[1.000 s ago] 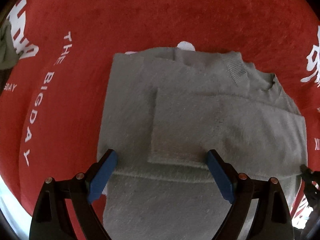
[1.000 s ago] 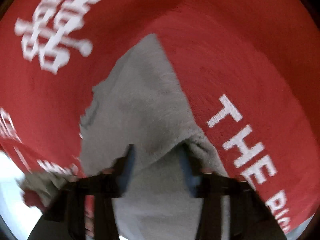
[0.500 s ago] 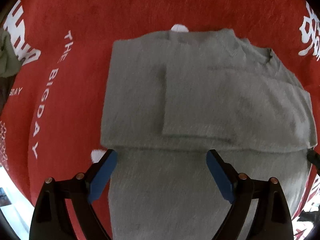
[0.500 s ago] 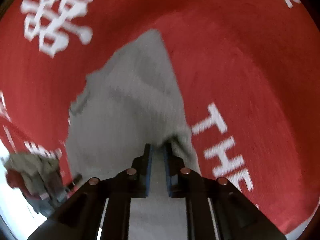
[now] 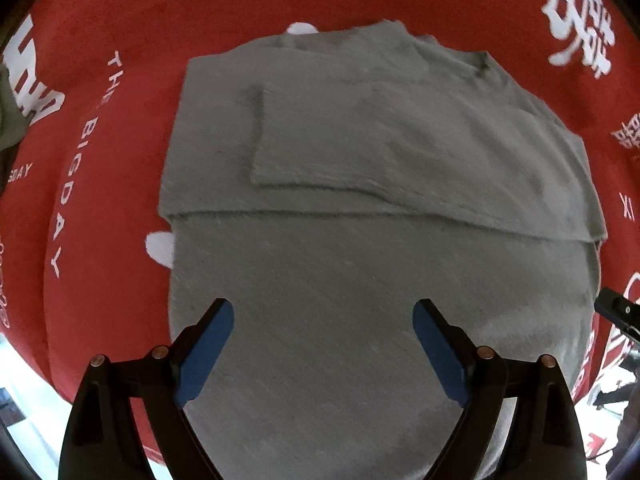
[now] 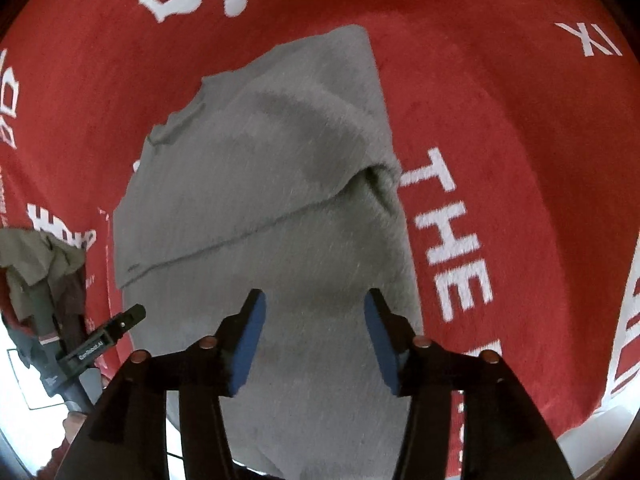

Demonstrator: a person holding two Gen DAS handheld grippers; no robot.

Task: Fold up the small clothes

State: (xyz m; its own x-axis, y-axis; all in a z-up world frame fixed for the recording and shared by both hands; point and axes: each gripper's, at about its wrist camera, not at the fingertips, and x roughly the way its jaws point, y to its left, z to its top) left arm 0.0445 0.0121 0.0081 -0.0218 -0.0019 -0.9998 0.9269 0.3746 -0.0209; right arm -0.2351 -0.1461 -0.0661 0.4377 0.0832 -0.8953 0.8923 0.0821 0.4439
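Note:
A grey fuzzy sweater [image 5: 360, 152] lies flat on a red cloth [image 5: 120, 200] with white lettering. Its sleeves are folded across the chest and its collar points far right. My left gripper [image 5: 323, 320] is open and empty above the sweater's lower body. The same sweater shows in the right wrist view [image 6: 260, 168], with a rumpled fold at its right edge. My right gripper [image 6: 314, 312] is open and empty above the sweater's near part. The left gripper's tip [image 6: 120, 324] shows at the lower left of the right wrist view.
A pile of olive and dark clothes [image 6: 44, 264] sits at the left edge of the right wrist view. More olive fabric [image 5: 8, 108] lies at the far left of the left wrist view. The cloth's near edge [image 6: 600, 412] runs close below both grippers.
My right gripper was shut on the sweater's fold half a second ago; it has let go, opened and drawn back. My left gripper has drawn back toward the sweater's hem.

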